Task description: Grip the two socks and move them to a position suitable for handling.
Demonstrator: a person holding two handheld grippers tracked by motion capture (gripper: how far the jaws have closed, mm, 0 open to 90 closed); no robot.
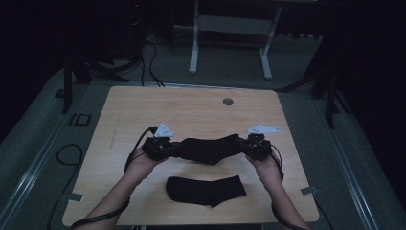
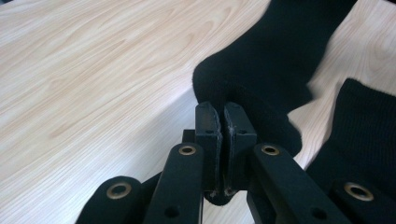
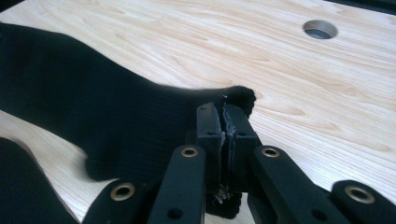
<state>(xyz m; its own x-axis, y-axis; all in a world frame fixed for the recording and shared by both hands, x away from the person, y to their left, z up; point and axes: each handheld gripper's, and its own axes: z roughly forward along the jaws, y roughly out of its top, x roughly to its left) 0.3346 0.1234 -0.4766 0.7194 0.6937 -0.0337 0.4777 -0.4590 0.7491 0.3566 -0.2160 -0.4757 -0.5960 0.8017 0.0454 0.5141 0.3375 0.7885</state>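
A black sock (image 1: 209,149) hung stretched between the two grippers above the middle of the wooden table (image 1: 143,110), sagging a little along its lower edge. The left gripper (image 1: 162,147) pinched one end of it; in the left gripper view its jaws stood pressed nearly together with a fold of the sock (image 2: 261,70) caught between them, and the rest of the fabric ran away up and to the right. The right gripper (image 1: 256,146) pinched the other end, and in the right gripper view the jaws were likewise closed on a thin edge of the sock (image 3: 93,121) (a small tuft of it poked out past the tips), the body of it spreading off to the left.

A second black sock (image 1: 206,190) lay flat on the table just nearer the person, between the two forearms and apart from the held one. It also showed at the right edge of the left gripper view (image 2: 364,135).

Farther back on the table sat a small round hole (image 1: 228,101), also seen at the top of the right gripper view (image 3: 320,29). Cables trailed from both grippers down along the person's arms. Beyond the table, on the dim floor, stood the white legs of another table (image 1: 193,48).
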